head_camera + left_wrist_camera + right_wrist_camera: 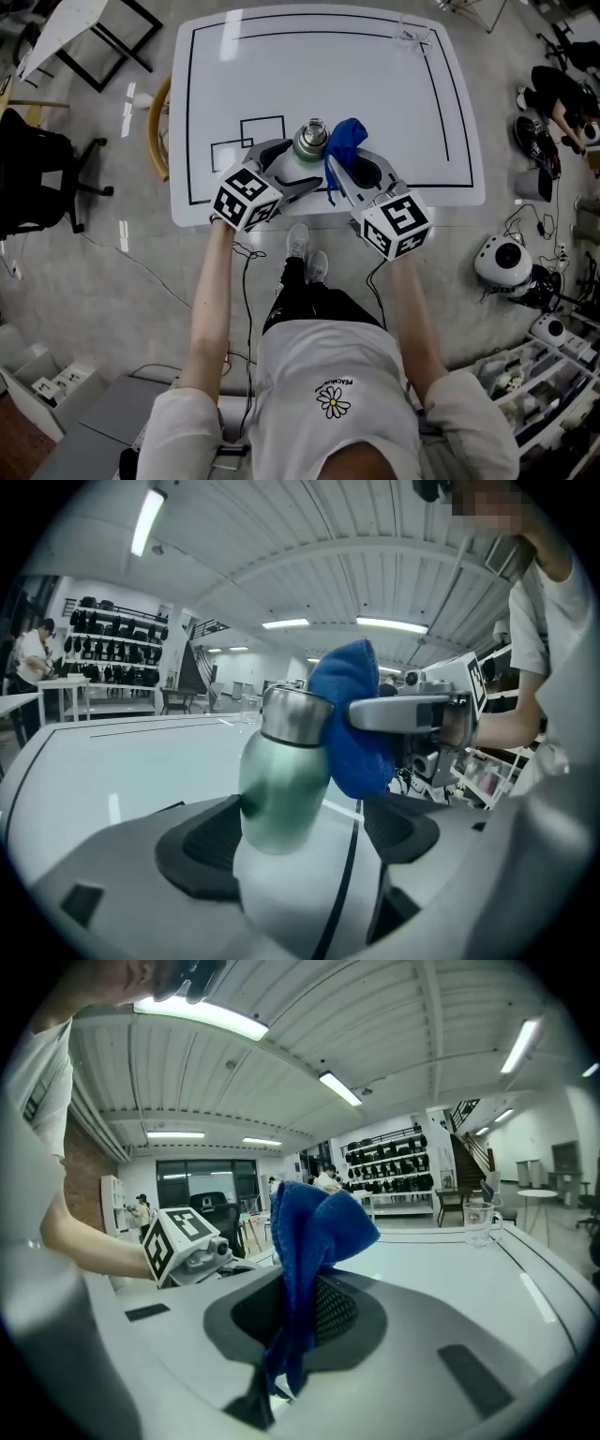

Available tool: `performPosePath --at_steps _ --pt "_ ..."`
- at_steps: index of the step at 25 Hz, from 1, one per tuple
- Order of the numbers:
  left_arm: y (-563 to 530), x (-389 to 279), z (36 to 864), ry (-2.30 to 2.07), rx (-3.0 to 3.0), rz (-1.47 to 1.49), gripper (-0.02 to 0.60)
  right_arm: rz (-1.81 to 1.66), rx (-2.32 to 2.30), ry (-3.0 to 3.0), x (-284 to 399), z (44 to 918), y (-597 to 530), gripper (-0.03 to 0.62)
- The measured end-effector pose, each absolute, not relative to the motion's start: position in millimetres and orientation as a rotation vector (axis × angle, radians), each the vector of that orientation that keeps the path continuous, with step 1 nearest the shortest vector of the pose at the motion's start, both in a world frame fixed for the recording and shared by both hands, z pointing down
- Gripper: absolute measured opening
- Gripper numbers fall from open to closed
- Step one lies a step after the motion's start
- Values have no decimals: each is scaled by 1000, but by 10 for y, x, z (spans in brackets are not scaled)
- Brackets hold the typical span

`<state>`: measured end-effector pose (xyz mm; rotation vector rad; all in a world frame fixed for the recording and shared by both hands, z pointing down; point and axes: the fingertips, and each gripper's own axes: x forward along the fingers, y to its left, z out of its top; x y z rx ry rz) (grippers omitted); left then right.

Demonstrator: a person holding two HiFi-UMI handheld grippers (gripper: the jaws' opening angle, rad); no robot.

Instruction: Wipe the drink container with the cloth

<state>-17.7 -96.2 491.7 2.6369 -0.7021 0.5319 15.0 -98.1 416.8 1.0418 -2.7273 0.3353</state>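
Note:
A green bottle (310, 142) with a steel cap stands near the front edge of the white table (244, 75). My left gripper (292, 169) is open around it. In the left gripper view the bottle (281, 780) rests against the left pad (202, 855), and a narrow gap shows before the right pad (398, 829). My right gripper (339, 171) is shut on a blue cloth (347, 139). That cloth (349, 726) presses on the bottle's right shoulder and cap. In the right gripper view the cloth (309, 1241) stands up out of the closed jaws and hides the bottle.
A glass mug (412, 37) stands at the table's far right corner. Black lines (262, 129) mark rectangles on the tabletop. A dark office chair (37, 178) and a wooden chair (159, 127) stand to the left. Cables and round devices (506, 262) litter the floor at right.

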Motion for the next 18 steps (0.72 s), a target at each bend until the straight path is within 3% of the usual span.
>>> performPosePath --at_steps 18 --pt "-351 20 4876 -686 2644 596 394 355 929 -2776 -112 4071 -743 43"
